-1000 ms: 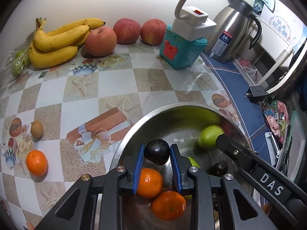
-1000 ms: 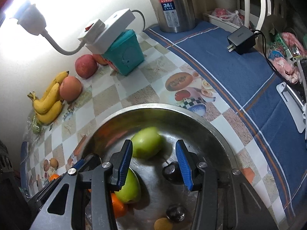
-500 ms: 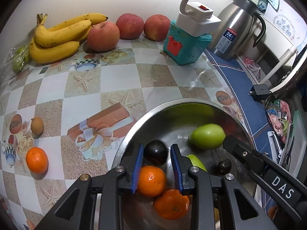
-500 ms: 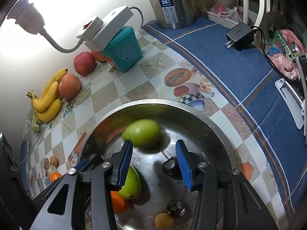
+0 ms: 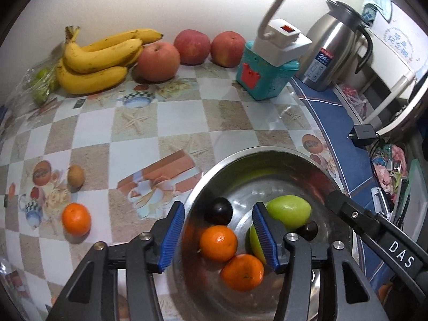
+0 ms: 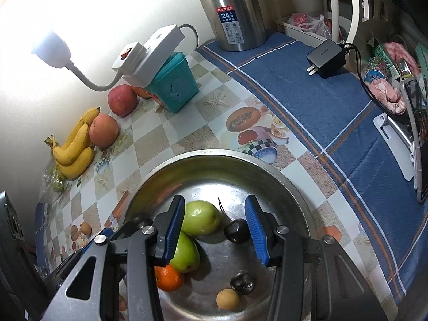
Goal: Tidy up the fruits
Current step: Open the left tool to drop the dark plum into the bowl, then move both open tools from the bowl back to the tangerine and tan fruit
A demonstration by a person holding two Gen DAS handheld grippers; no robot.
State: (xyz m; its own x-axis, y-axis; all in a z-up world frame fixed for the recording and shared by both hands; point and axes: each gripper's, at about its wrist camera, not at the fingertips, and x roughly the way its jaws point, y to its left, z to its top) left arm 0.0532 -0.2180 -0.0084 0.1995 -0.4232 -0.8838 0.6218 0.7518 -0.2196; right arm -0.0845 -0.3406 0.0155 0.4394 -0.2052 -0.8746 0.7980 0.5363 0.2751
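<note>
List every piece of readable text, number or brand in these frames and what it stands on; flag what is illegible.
"DAS": white letters on the right gripper's black arm.
"24": large number on the blue label of the steel thermos; the red strip above it and the small print below are too small to read.
Faint brand lettering on the black charger: too blurred to read.
Blue characters on the white appliance: not legible.

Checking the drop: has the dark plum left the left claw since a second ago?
Yes. The claw has just opened; the plum now lies free by the bowl's near-left wall.
</note>
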